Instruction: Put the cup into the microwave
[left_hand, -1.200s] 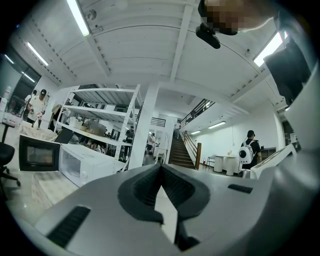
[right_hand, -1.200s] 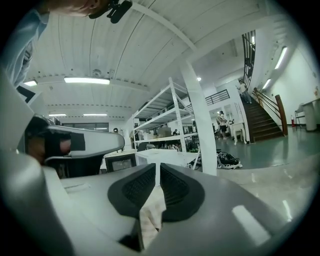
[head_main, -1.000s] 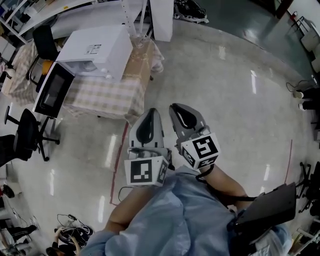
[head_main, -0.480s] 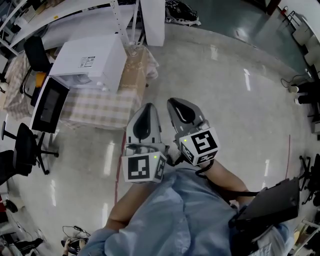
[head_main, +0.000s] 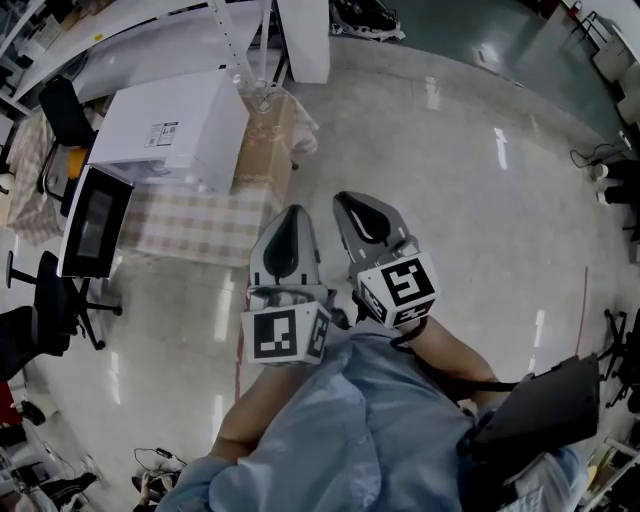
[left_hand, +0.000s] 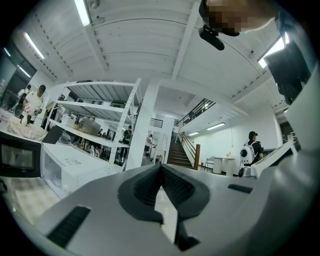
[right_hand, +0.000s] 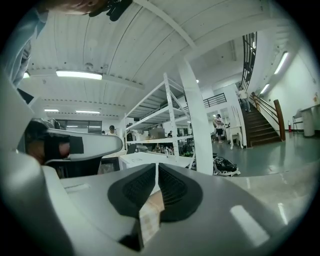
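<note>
A white microwave (head_main: 165, 125) stands on a table with a checked cloth (head_main: 195, 225) at the upper left of the head view, its dark door (head_main: 88, 220) swung open. A clear glass-like cup (head_main: 262, 98) seems to stand at the table's far corner, too small to be sure. My left gripper (head_main: 288, 222) and right gripper (head_main: 352, 205) hang side by side over the bare floor, short of the table, both shut and empty. In the left gripper view the left gripper (left_hand: 161, 167) points level, with the microwave (left_hand: 70, 167) at the left. The right gripper (right_hand: 157, 167) also holds nothing.
Office chairs (head_main: 45, 290) stand left of the table. A white pillar (head_main: 303, 40) and a shelf post rise behind it, with a black bag (head_main: 365, 15) on the floor beyond. A red tape line (head_main: 240, 345) runs along the glossy floor. People stand far off by the stairs (left_hand: 177, 152).
The microwave and table have slid left and a little lower in the head view as both grippers travel forward together. Their jaws stay shut.
</note>
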